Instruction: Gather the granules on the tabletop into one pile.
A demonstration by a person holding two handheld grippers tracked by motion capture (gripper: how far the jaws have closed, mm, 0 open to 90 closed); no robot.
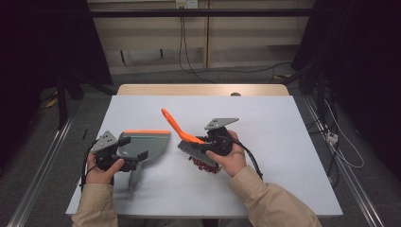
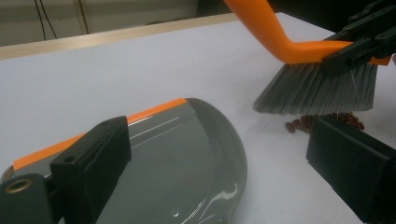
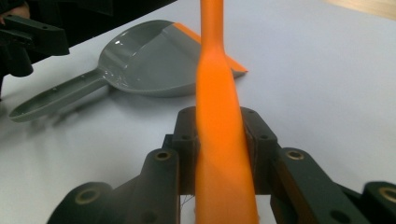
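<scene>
Orange-handled brush clamped in R gripper; L gripper wide apart over glossy grey dustpan.

White table top, matte, laid over a wooden table whose pale strip shows along the far edge. Small round grey thing on that strip, right of centre, too small to identify. Beyond the far edge: beige wall panels, black cables hanging from a socket at the top and trailing over grey floor. Right of the table: white power strip on the floor, loose cables around it. Metal rails on the floor along both sides. Dark curtains far left and far right.
</scene>
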